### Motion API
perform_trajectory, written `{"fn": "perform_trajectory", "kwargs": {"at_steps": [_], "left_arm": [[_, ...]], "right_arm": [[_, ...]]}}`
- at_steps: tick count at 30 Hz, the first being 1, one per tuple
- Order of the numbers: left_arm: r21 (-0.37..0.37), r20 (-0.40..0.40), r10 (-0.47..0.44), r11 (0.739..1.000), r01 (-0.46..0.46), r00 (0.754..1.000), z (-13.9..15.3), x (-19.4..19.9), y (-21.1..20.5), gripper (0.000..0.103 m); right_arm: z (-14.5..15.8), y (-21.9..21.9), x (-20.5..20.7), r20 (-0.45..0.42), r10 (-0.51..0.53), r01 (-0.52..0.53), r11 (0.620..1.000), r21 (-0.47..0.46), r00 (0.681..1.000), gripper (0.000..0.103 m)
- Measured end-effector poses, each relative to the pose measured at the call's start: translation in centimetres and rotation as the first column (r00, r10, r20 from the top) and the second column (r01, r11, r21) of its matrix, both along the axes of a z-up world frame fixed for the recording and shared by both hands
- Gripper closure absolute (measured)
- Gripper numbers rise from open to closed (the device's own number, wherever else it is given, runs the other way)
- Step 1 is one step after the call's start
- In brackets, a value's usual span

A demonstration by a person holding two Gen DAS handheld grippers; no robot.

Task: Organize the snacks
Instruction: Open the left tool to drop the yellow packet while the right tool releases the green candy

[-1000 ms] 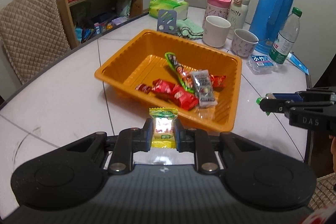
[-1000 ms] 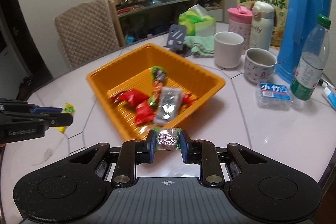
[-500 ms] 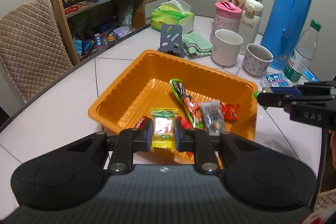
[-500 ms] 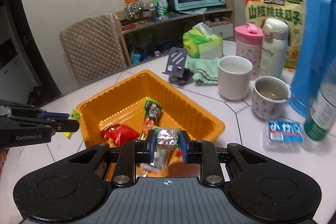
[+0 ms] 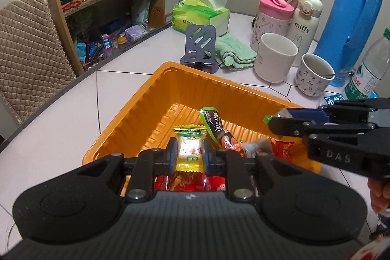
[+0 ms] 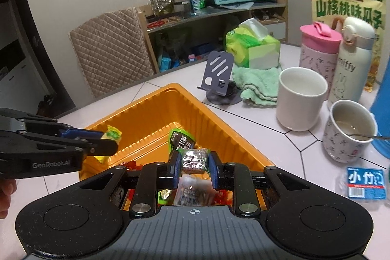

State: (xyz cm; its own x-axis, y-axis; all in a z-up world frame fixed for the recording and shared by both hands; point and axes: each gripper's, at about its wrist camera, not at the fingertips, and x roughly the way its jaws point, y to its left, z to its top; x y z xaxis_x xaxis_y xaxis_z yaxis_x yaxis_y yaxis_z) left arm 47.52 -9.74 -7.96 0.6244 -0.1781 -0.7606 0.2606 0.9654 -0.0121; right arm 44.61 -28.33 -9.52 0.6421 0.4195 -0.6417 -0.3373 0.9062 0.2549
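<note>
Orange plastic tray (image 5: 136, 111) sits mid-table, its floor strewn with wrapped snacks (image 5: 217, 124). Above it the left gripper (image 5: 189, 154) is clenched on a yellow candy (image 5: 189, 150) — over the tray's near edge. Alongside, the right gripper (image 6: 195, 162) pinches a dark foil sweet (image 6: 195, 160) — also over the tray.

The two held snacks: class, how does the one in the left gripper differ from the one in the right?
The yellow candy in the left gripper is bright yellow with a green top; the silvery snack in the right gripper is dark and shiny. The yellow candy sticks out above and below its fingers; the silvery snack barely does. Both hang pinched over the orange tray.
</note>
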Motion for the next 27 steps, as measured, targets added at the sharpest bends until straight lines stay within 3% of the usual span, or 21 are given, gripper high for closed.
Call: {"fn": "perform_trajectory", "kwargs": {"at_steps": [13, 19, 27], "left_arm": [[0.016, -0.017, 0.011, 1.000, -0.011, 1.000, -1.5, 2.9, -0.4, 0.083], [0.017, -0.013, 0.024, 1.000, -0.024, 1.000, -1.5, 2.9, -0.1, 0.069], [0.023, -0.015, 0.044, 0.999, -0.043, 0.999, -1.3, 2.7, 0.6, 0.068]], "right_arm": [[-1.0, 0.4, 1.9, -0.012, -0.006, 0.006, 1.000, 0.006, 1.000, 0.078], [-1.1, 0.1, 1.8, -0.012, -0.015, 0.015, 1.000, 0.010, 1.000, 0.078], [-1.0, 0.2, 1.9, -0.009, -0.018, 0.018, 1.000, 0.012, 1.000, 0.078]]}}
